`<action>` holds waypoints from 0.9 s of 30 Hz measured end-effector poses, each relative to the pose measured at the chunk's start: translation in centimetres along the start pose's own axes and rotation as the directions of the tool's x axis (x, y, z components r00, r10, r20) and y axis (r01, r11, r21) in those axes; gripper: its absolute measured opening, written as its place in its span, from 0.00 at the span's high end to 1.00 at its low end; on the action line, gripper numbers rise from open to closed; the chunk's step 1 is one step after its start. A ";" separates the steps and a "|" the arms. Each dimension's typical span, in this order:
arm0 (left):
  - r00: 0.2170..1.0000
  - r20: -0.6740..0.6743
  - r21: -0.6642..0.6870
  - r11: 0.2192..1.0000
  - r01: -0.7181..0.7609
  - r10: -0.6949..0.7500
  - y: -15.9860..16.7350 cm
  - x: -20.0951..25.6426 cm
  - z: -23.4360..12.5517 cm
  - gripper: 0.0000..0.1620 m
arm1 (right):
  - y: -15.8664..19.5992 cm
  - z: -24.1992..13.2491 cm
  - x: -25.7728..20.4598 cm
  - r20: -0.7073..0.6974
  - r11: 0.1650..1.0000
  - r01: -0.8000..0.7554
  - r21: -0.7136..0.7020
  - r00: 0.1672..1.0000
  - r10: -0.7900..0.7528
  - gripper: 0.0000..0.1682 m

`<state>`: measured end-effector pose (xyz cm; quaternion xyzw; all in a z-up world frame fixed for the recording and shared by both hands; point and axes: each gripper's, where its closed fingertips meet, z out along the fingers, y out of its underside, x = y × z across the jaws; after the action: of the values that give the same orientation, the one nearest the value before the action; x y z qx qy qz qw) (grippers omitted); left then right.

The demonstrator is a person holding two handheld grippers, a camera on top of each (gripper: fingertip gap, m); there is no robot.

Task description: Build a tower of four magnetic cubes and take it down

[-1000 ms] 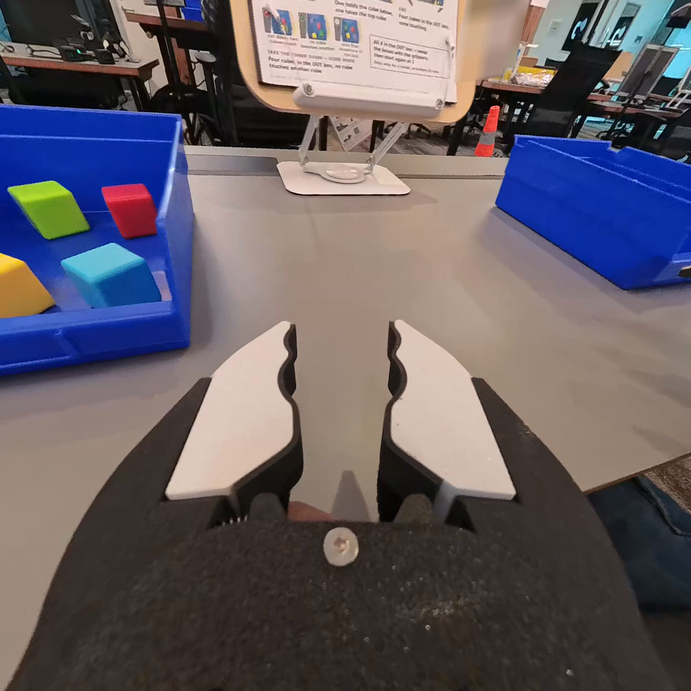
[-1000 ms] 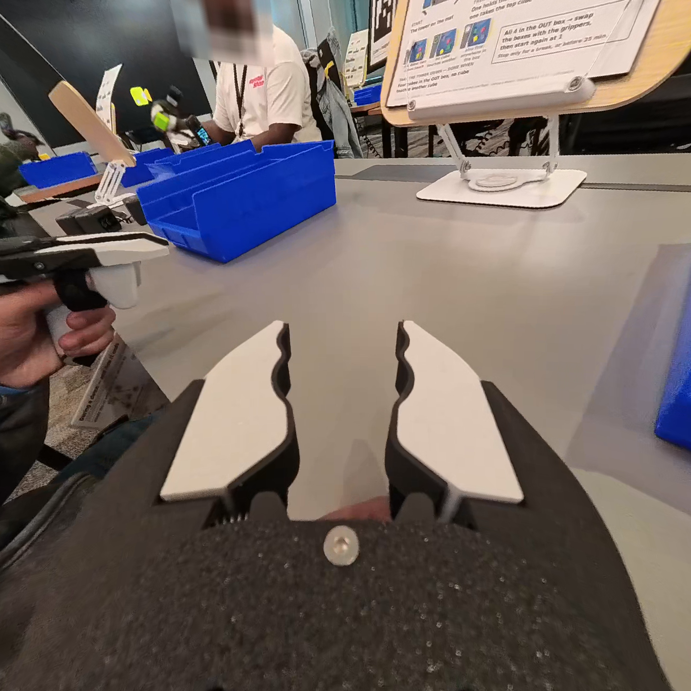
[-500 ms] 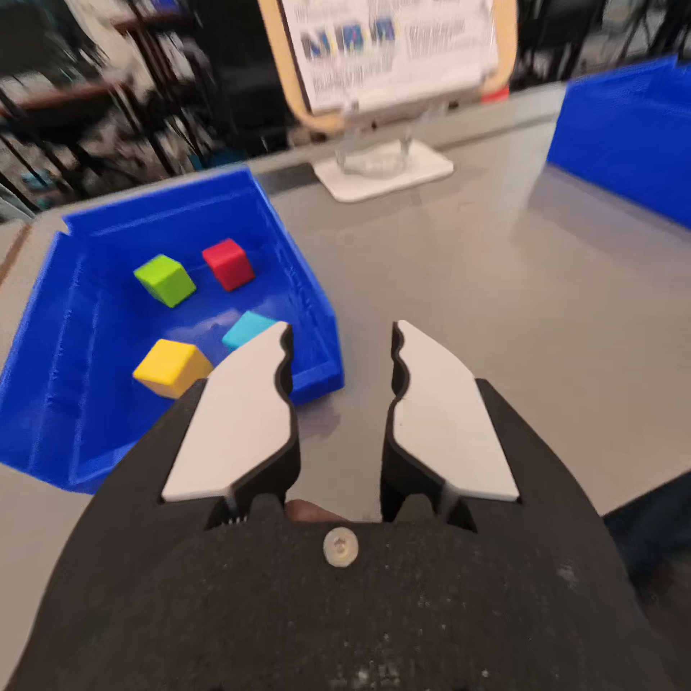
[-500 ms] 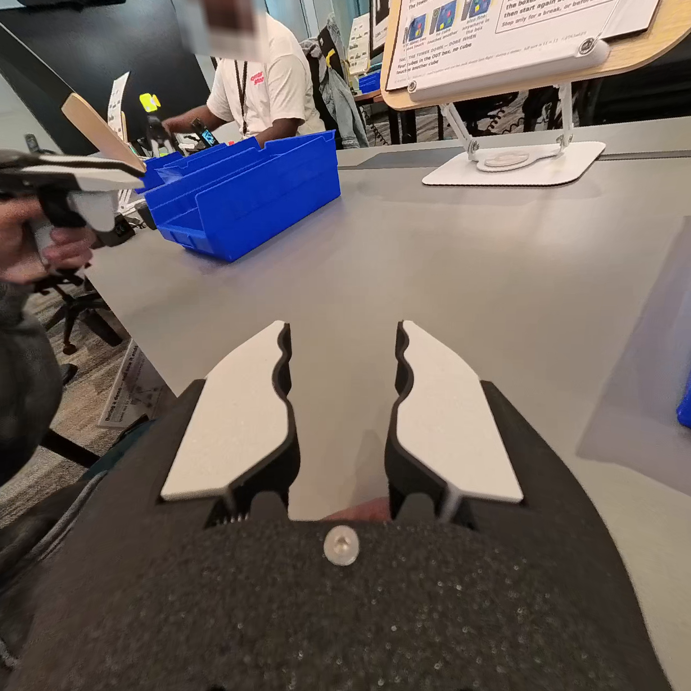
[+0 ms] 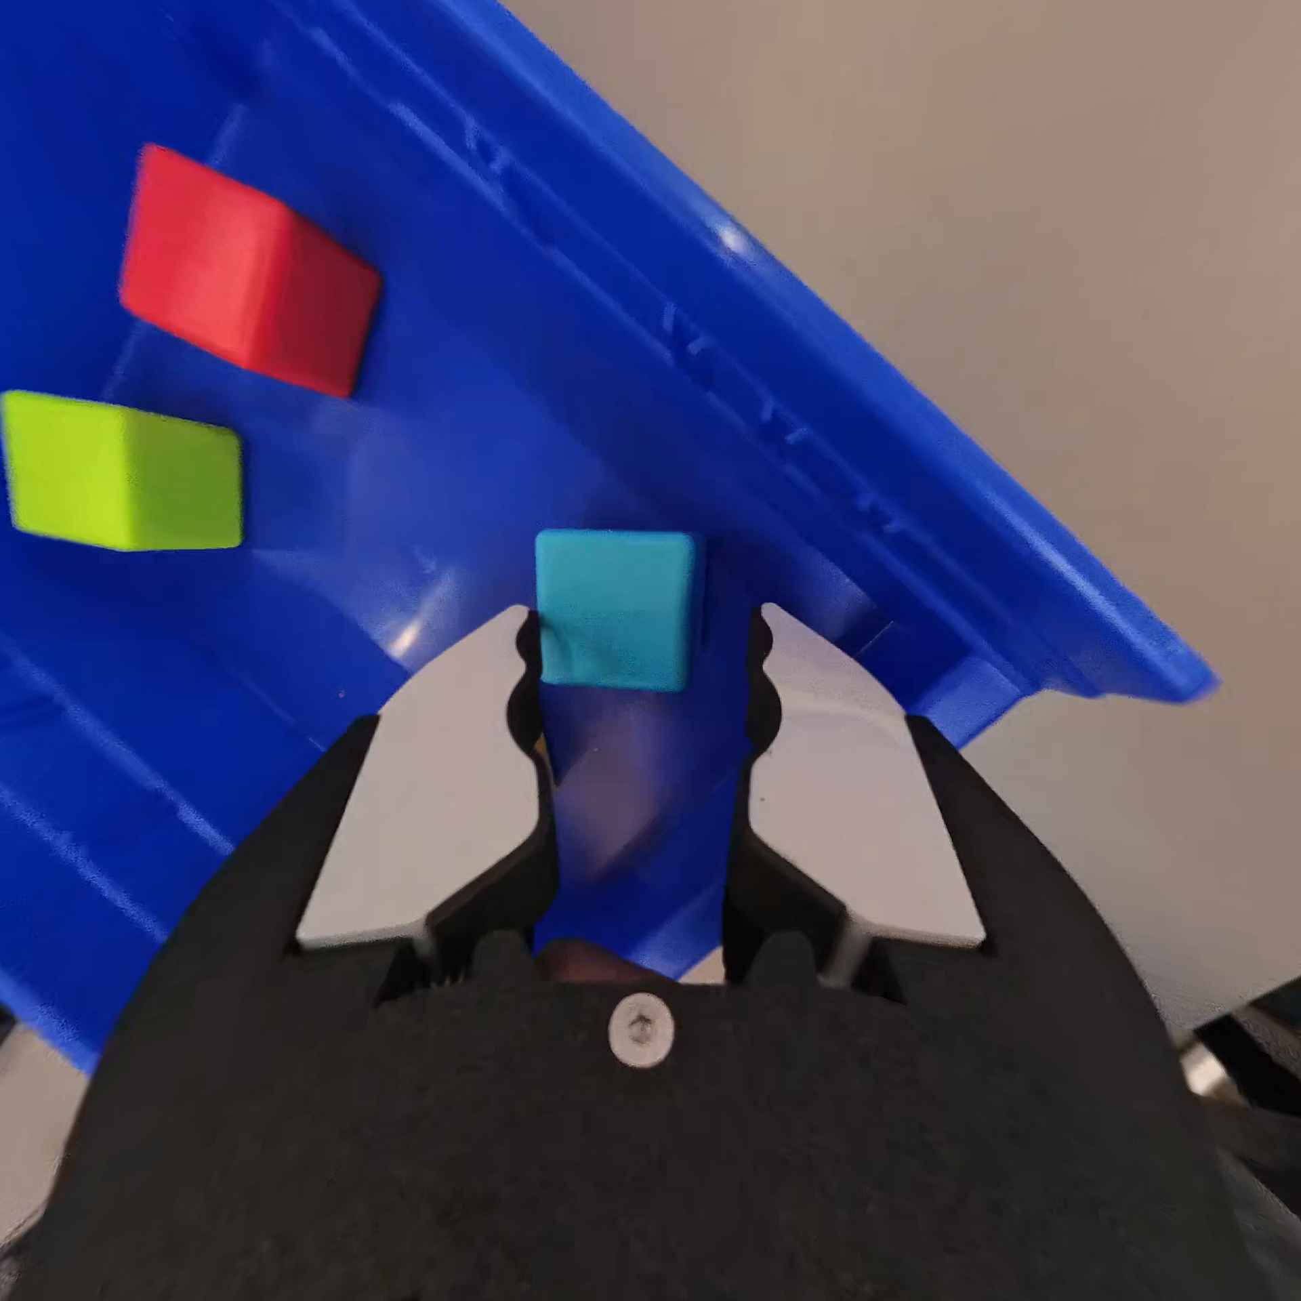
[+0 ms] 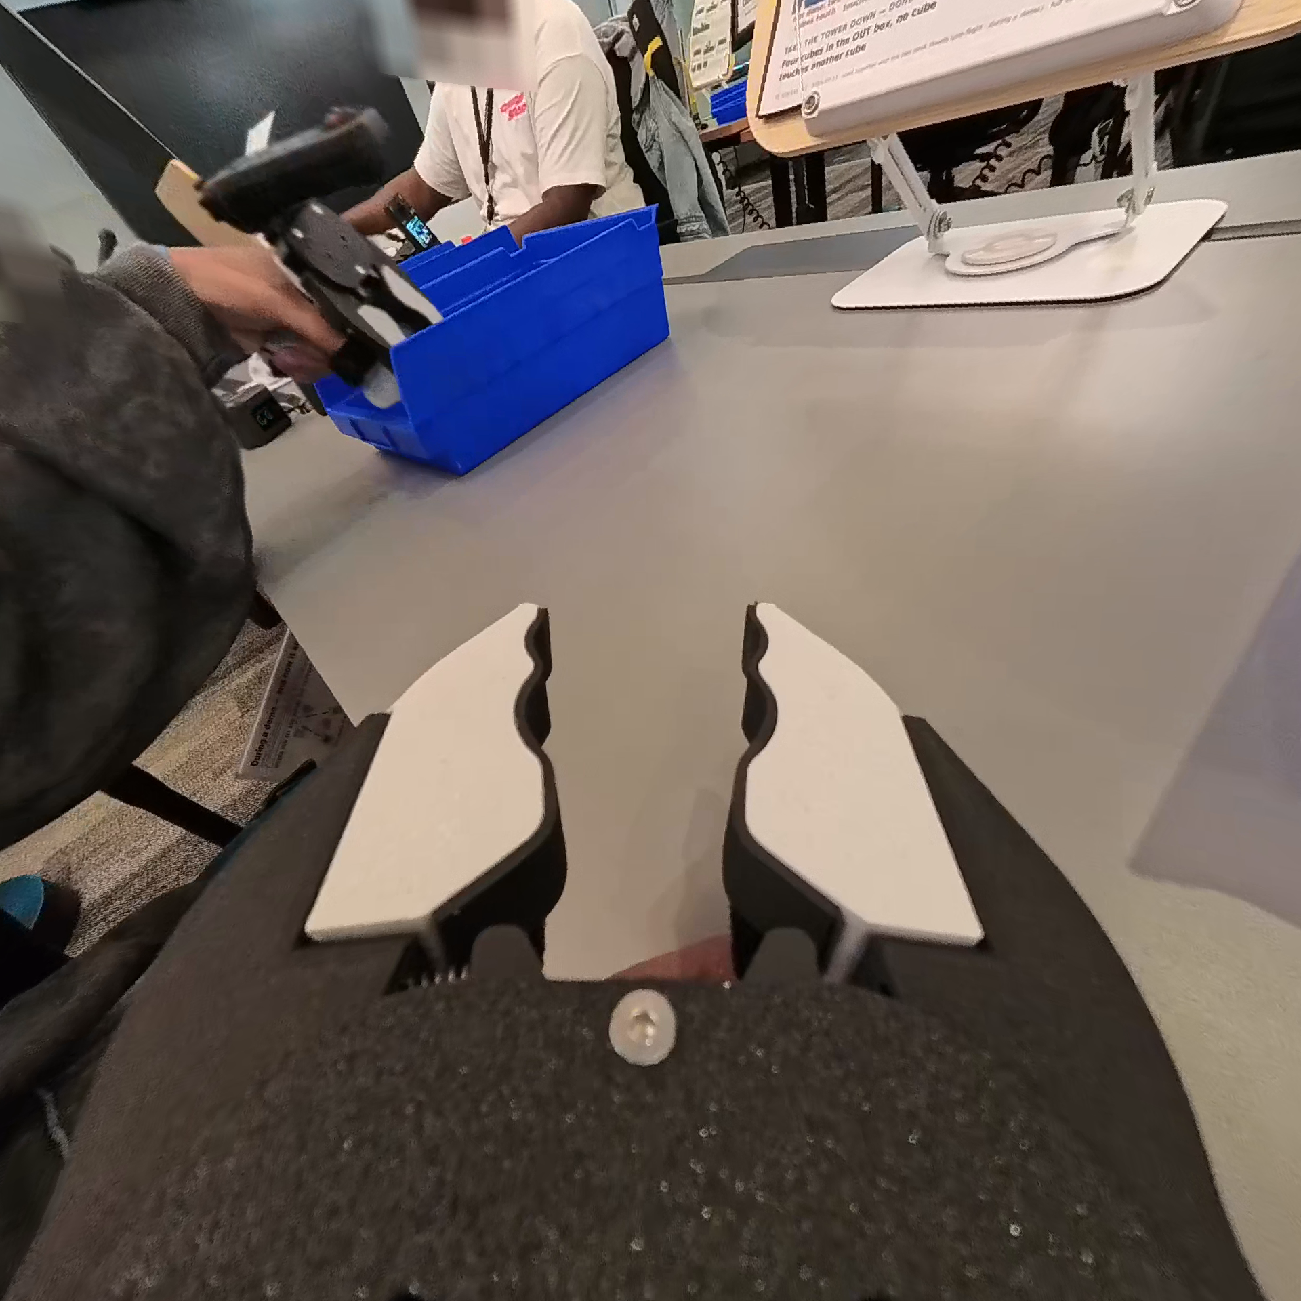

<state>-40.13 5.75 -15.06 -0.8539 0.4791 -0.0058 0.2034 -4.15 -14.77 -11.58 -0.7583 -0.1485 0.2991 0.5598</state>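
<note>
No tower stands yet: the left gripper (image 5: 644,619), jaws wide, reaches around the teal cube (image 5: 614,611) in the blue bin (image 5: 704,338). The right gripper (image 6: 644,619) waits over the grey surface (image 6: 880,493), jaws wide and holding nothing.

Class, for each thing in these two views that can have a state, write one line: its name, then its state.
Left tongs: open, around the teal cube.
Right tongs: open, empty, above the grey table.
Teal cube: in blue plastic bin, ungripped.
Red cube: in bin, loose.
Lime-green cube: in bin, loose.

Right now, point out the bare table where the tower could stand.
The grey table lies bare between the blue bin, the white stand and the open right gripper. The bin is crowded: left gripper, teal cube.
</note>
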 end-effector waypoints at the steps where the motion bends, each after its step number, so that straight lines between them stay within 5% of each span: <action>1: 1.000 -0.007 -0.037 0.999 -0.014 0.014 0.3 -0.1 0.7 0.65 | 0.0 0.0 0.0 -0.002 1.000 0.001 0.002 1.000 -0.001 0.69; 5: 0.999 0.011 -0.144 0.989 -0.043 0.045 1.3 -1.1 2.4 0.67 | 0.0 -0.1 0.0 -0.007 1.000 0.003 0.007 1.000 -0.003 0.69; 11: 0.999 -0.008 -0.099 0.994 -0.046 0.045 1.2 -1.2 2.4 0.69 | 0.0 -0.1 -0.1 -0.002 1.000 0.008 0.007 1.000 -0.008 0.69; 17: 0.997 0.071 0.099 0.995 -0.022 0.015 -0.1 -2.2 -3.9 0.69 | 0.2 0.0 -0.5 0.017 0.999 0.035 -0.002 0.999 -0.035 0.70; 22: 0.979 0.135 0.181 0.967 -0.177 0.154 -5.0 0.1 -9.9 0.69 | 0.4 0.3 -0.9 0.023 0.998 0.052 -0.020 0.998 -0.051 0.70; 27: 0.912 0.087 0.182 0.893 -0.411 0.401 -12.4 5.9 -9.7 0.69 | 0.4 0.6 -0.7 -0.033 0.997 0.072 -0.027 0.997 -0.073 0.69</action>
<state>-28.83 3.27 -2.91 -0.7106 0.6389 0.0097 0.2945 -5.10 -14.78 -11.89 -0.7645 -0.1701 0.2639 0.5630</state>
